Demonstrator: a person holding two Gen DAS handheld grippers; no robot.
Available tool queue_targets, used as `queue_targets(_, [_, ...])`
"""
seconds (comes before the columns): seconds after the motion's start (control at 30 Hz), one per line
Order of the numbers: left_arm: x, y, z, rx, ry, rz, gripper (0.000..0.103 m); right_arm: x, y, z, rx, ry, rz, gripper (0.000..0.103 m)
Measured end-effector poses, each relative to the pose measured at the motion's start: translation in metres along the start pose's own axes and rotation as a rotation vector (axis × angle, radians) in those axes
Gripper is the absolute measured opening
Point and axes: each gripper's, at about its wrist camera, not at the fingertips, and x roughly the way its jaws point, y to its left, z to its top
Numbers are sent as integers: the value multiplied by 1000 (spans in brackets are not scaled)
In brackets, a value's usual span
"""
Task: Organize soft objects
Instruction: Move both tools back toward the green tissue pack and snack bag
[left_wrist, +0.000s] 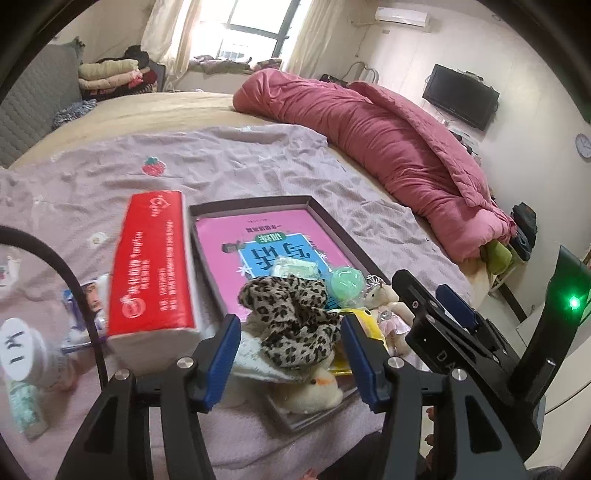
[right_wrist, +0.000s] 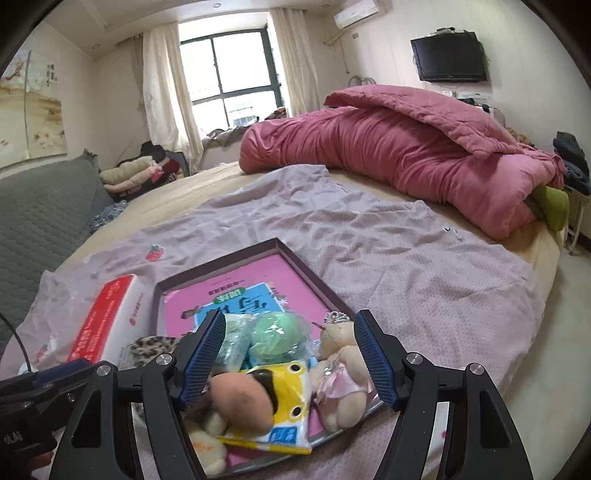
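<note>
A dark shallow tray (left_wrist: 258, 202) (right_wrist: 295, 258) with a pink book inside lies on the bed. At its near end lie a leopard-print cloth (left_wrist: 295, 314) (right_wrist: 147, 345), a green ball (left_wrist: 346, 282) (right_wrist: 277, 338), a small bear in a pink dress (left_wrist: 388, 306) (right_wrist: 340, 373), a yellow packet (right_wrist: 291, 406), a peach plush (right_wrist: 240, 400) and a cream plush (left_wrist: 314, 391). My left gripper (left_wrist: 290, 363) is open just above the leopard cloth. My right gripper (right_wrist: 290, 360) is open over the peach plush and packet; it also shows in the left wrist view (left_wrist: 436, 321).
A red tissue pack (left_wrist: 151, 266) (right_wrist: 107, 317) stands left of the tray. Small bottles and a jar (left_wrist: 22, 350) lie at the far left. A rolled pink quilt (left_wrist: 388, 147) (right_wrist: 406, 147) lies across the far side of the bed. Folded clothes (left_wrist: 110, 74) sit by the headboard.
</note>
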Motion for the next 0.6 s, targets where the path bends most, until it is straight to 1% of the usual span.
queue_targets(0.1, [-15,4,-4,-7,-8,21,56,-10,9,0,-13,-5,13,74])
queue_targets(0.27, [-39,15,-11,-26,-5,59,57,-33,26,2,-37,-38,40,74])
queue_targets(0.43, [-62,30,-19,-42,-21,93,57,-56,44,3,-62,-74,65,74])
queue_targets(0.6, [-82,44,-23,-59,-46,106,57,-71,62,1,-106,-94,67,75])
